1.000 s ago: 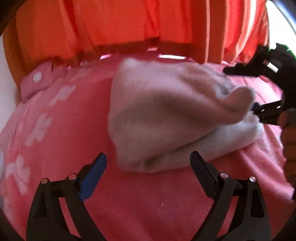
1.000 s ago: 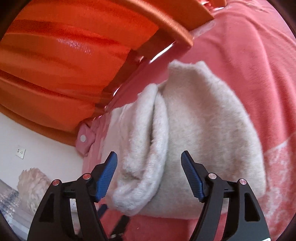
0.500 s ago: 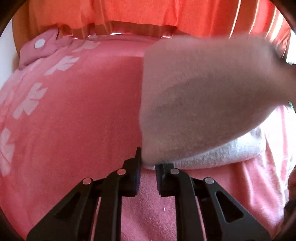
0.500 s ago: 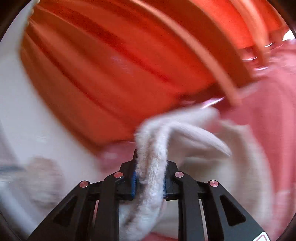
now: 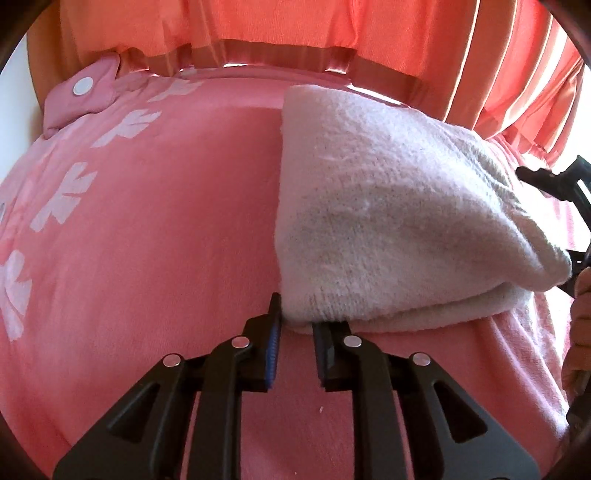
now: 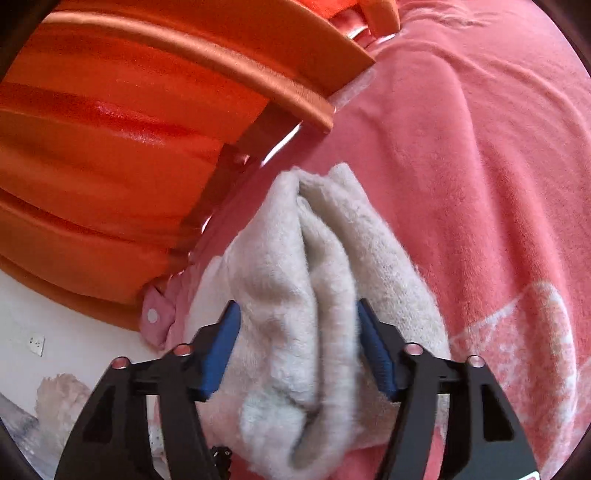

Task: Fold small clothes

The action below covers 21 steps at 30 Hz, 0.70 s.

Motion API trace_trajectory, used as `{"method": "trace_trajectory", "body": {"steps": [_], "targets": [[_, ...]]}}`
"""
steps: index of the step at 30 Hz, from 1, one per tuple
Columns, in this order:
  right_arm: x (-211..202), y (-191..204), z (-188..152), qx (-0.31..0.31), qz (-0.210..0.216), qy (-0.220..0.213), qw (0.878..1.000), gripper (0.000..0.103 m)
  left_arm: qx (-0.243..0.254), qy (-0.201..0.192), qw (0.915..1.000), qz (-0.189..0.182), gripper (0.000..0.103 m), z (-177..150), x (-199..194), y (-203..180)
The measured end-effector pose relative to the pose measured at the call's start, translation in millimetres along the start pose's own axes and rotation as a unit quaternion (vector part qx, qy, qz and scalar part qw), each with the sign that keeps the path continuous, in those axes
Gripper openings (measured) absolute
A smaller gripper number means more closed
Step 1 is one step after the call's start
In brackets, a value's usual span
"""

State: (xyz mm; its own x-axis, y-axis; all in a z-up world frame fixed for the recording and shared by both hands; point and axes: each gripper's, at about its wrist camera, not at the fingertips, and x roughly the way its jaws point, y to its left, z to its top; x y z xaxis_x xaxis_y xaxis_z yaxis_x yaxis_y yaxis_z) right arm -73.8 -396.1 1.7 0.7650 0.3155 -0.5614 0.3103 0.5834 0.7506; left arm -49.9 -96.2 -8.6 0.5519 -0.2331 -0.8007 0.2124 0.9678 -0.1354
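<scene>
A cream fluffy knitted garment (image 5: 388,206) lies folded on a pink blanket (image 5: 166,221). My left gripper (image 5: 295,328) sits at the garment's near left corner with its jaws nearly closed, a small gap between them, the corner at the fingertips. In the right wrist view the garment (image 6: 306,295) bunches in thick folds between the blue pads of my right gripper (image 6: 299,321), whose jaws stand partly apart around the bundle. The right gripper also shows at the right edge of the left wrist view (image 5: 569,206).
Orange curtains (image 5: 332,29) hang behind the bed. A pink flap with a white snap button (image 5: 83,86) lies at the blanket's far left corner. The blanket has white flower prints (image 5: 66,192). A white wall with a socket (image 6: 37,343) is at lower left.
Both grippers closed on the garment half a second ago and lifted its top layer. Now the layer lies back down, the right jaws have widened and the left jaws have parted slightly.
</scene>
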Motion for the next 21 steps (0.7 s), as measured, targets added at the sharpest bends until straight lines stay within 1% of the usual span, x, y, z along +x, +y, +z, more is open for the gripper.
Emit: {"method": "trace_trajectory", "body": {"steps": [2, 3, 4, 5, 6, 7, 8, 9, 10, 11, 12, 13, 14, 15, 17, 18, 19, 20, 21], "targets": [[7, 6, 1, -0.016, -0.004, 0.021, 1.000, 0.062, -0.016, -0.004, 0.9998, -0.008, 0.017, 0, -3, 4], [10, 14, -1, -0.047, -0.023, 0.017, 0.998, 0.054, -0.018, -0.005, 0.9998, -0.009, 0.017, 0, -4, 4], [9, 26, -1, -0.076, -0.035, 0.005, 0.996, 0.018, -0.021, -0.007, 0.9997, -0.009, 0.017, 1, -5, 4], [0, 38, -1, -0.104, -0.020, -0.023, 0.994, 0.018, -0.019, -0.006, 0.9998, -0.008, 0.017, 1, -5, 3], [-16, 47, -1, -0.121, 0.029, -0.057, 0.991, 0.017, -0.017, -0.006, 0.9998, -0.006, 0.017, 1, -5, 2], [-38, 54, -1, -0.132, 0.098, -0.093, 0.982, 0.014, -0.015, -0.006, 0.9999, -0.004, 0.017, 1, -6, 1], [-47, 55, -1, -0.137, 0.123, -0.110, 0.977, 0.013, -0.011, -0.004, 0.9999, -0.001, 0.017, 0, -6, 0], [-47, 52, 1, -0.135, 0.115, -0.118, 0.977, 0.013, -0.007, -0.002, 1.0000, -0.001, 0.017, 0, -5, -1], [-31, 38, 7, -0.112, 0.045, -0.093, 0.988, 0.013, -0.004, 0.000, 1.0000, 0.000, 0.017, 0, -4, 0], [-7, 22, 12, -0.083, -0.024, -0.043, 0.995, 0.014, 0.003, 0.007, 0.9999, 0.009, 0.018, 0, 0, -2], [12, 8, 13, -0.061, -0.077, 0.002, 0.995, 0.014, 0.005, 0.011, 0.9998, 0.013, 0.018, -1, 2, -3], [22, -9, 12, -0.026, -0.081, 0.023, 0.996, 0.014, 0.005, 0.012, 0.9998, 0.015, 0.018, -1, 3, -3], [16, -7, 14, -0.022, -0.068, 0.016, 0.997, 0.016, 0.002, 0.011, 0.9999, 0.012, 0.018, -2, 2, -3], [6, -3, 15, -0.033, -0.058, 0.004, 0.998, 0.017, 0.001, 0.012, 0.9999, 0.010, 0.018, -3, 0, -4], [-21, 3, 8, -0.052, -0.074, -0.055, 0.994, 0.028, 0.000, 0.010, 0.9999, -0.006, 0.018, -4, -10, -3], [-39, 5, 3, -0.055, -0.087, -0.095, 0.990, 0.030, 0.001, 0.004, 0.9999, -0.013, 0.024, -5, -17, -2], [-50, 6, 1, -0.057, -0.080, -0.119, 0.988, 0.035, 0.002, -0.005, 0.9997, -0.022, 0.027, -7, -29, 0], [-61, 8, -1, -0.059, -0.060, -0.142, 0.986, 0.047, 0.001, -0.013, 0.9995, -0.028, 0.033, -8, -37, -1], [-69, 8, 0, -0.060, -0.037, -0.155, 0.985, 0.053, -0.001, -0.022, 0.9991, -0.037, 0.039, -9, -46, 0]]}}
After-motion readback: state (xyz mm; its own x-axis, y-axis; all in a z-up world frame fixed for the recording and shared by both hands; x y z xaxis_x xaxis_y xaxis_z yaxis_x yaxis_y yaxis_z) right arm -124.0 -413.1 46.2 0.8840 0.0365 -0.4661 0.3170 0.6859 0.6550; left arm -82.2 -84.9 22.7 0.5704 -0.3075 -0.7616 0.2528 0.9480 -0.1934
